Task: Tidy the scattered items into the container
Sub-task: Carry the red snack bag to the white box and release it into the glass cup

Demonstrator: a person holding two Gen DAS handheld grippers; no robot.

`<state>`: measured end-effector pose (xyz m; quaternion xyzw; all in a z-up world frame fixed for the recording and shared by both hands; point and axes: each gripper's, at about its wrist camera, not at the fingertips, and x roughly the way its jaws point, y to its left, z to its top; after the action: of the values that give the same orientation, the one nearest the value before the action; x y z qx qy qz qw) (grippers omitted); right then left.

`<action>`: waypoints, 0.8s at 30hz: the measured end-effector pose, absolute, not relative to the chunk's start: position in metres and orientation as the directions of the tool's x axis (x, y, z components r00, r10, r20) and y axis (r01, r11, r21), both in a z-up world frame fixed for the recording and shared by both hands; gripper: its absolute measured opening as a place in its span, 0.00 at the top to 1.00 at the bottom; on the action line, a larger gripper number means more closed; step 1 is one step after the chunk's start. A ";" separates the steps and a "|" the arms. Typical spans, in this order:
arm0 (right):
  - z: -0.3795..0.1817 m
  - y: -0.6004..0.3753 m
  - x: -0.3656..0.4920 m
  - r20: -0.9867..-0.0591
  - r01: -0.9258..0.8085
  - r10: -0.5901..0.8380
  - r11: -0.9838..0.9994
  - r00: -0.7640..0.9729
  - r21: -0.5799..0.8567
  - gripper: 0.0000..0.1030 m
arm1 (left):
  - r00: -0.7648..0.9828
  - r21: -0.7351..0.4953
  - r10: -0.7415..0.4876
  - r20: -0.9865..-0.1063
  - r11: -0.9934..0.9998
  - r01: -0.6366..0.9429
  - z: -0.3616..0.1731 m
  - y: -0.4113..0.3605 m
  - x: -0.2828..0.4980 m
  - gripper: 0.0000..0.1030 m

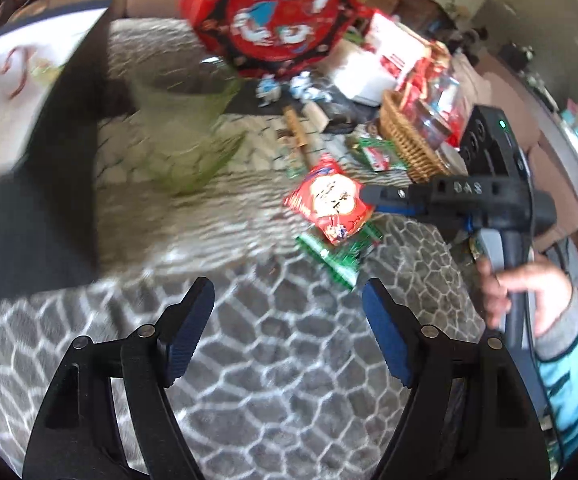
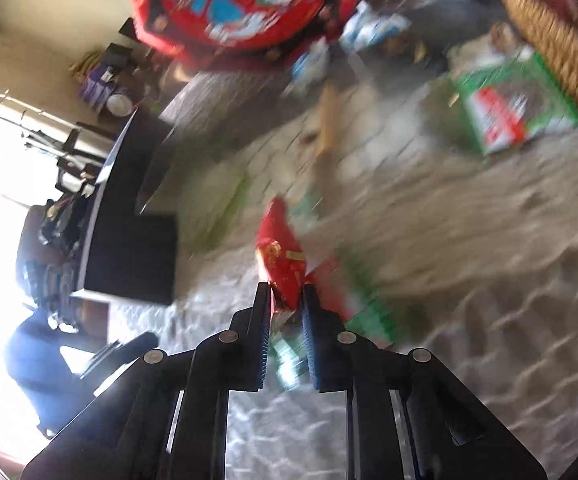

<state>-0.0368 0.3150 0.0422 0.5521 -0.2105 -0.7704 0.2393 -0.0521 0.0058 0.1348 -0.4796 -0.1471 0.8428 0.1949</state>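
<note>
The left gripper (image 1: 288,300) hangs over the grey cloth with a white honeycomb pattern (image 1: 289,360); its blue-padded fingers (image 1: 193,320) stand well apart with nothing between them. The right gripper (image 2: 285,300) has its fingers together, clamped on the edge of a red foil snack packet with a pale round label (image 2: 279,256). In the left wrist view the same red packet (image 1: 331,200) is seen at the tip of the right gripper (image 1: 369,194), raised above a green-and-white flat packet (image 1: 341,256) that lies on the cloth. A hand (image 1: 525,300) in a grey cuff and light blue sleeve grips the right gripper's handle. Farther along the bench, a translucent green plastic container (image 1: 185,132) stands left of the red packet, well apart from it, its outline blurred. To the right, a second green packet with a red-and-white label (image 1: 381,152) lies just beside a woven brown wicker basket (image 1: 405,136) holding red packets. Between them lies a thin tan stick-shaped item (image 1: 295,128). At the far end a large red octagonal tin with cartoon figures (image 1: 277,16) stands tilted.
</note>
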 end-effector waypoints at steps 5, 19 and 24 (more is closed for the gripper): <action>0.036 0.344 -0.053 -0.766 0.098 -0.567 -0.818 -0.303 0.567 0.83 | -0.451 -0.368 0.460 -0.765 -0.886 -0.281 0.145 0.042 -0.089 0.27; 0.002 0.346 -0.053 -0.642 -0.040 -0.717 -0.658 -0.273 0.752 0.53 | -0.379 -0.420 0.492 -0.784 -0.869 -0.260 0.110 0.069 -0.168 0.36; -0.015 0.345 -0.066 -0.606 -0.085 -0.750 -0.608 -0.267 0.790 0.77 | -0.326 -0.446 0.507 -0.798 -0.860 -0.246 0.090 0.075 -0.175 0.74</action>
<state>-0.0660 0.3453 -0.0152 0.5571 -0.3743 -0.7025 0.2367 -0.1747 0.0748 0.0898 -0.5312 -0.1228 0.8050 0.2339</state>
